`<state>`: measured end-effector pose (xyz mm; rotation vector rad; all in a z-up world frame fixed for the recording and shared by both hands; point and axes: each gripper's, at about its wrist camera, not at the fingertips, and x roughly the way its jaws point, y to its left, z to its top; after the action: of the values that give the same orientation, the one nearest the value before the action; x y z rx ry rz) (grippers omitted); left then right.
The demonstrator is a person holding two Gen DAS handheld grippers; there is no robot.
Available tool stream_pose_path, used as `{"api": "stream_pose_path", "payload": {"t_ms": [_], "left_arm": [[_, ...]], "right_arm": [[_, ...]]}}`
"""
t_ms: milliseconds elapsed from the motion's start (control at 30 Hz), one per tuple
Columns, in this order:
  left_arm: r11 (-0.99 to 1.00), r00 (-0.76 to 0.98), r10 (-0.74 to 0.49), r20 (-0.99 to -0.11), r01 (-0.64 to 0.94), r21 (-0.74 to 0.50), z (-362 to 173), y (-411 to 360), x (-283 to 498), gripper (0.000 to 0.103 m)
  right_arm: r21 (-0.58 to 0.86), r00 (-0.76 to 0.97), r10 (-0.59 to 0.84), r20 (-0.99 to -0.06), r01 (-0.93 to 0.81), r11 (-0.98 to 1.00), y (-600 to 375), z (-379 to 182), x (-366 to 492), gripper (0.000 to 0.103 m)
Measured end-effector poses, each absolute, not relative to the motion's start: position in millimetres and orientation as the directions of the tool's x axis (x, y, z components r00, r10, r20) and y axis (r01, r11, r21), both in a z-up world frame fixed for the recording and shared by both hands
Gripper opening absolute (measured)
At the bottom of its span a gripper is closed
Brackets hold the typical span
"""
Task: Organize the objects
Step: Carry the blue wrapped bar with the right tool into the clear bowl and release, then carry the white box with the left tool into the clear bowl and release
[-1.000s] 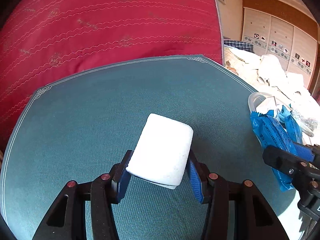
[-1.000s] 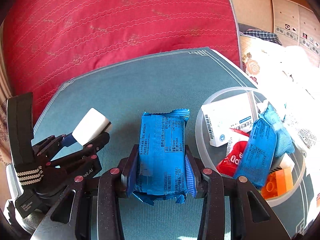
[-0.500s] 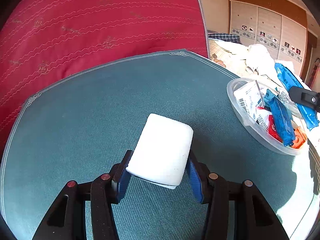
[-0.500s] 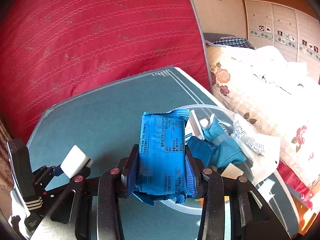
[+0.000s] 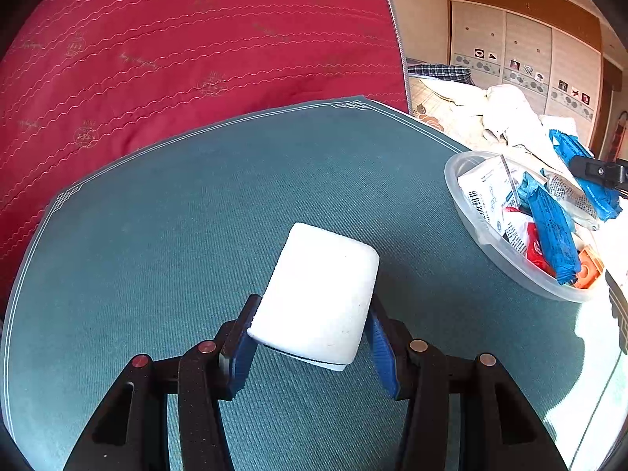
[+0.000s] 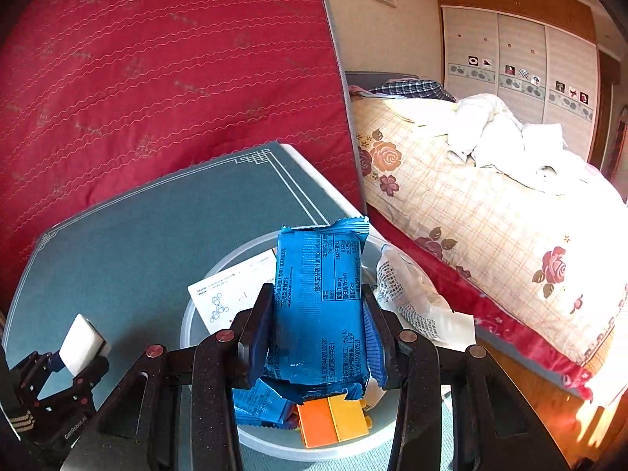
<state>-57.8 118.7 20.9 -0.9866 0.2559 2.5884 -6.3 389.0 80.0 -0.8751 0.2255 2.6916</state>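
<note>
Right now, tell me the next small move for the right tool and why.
Probably lower the right tool slightly and open it. It is shut on the blue snack packet, which already hangs over the clear bowl holding the other packets and the orange block. The left tool, shut on the white block, can wait over the green mat.
</note>
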Motion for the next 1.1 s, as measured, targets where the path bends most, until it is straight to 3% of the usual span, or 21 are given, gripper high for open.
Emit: {"api": "stream_pose_path", "payload": {"t_ms": [433, 633, 1100], "left_arm": [[-0.919, -0.693, 0.264, -0.671, -0.391, 0.041, 21, 119, -57, 0.054], [-0.913, -0.691, 0.273, -0.669, -0.405, 0.045, 21, 121, -56, 0.054], [-0.883, -0.651, 0.322, -0.687, -0.468, 0.030, 26, 139, -55, 0.054]], "right_arm": [[0.055, -0.795, 0.239, -0.558, -0.323, -0.945, 383, 87, 10, 0.044], [0.025, -0.806, 0.260, -0.532, -0.322, -0.946, 382, 94, 28, 0.051], [0.007, -0.780, 0.257, -0.571, -0.317, -0.948, 398, 74, 58, 0.058]]}}
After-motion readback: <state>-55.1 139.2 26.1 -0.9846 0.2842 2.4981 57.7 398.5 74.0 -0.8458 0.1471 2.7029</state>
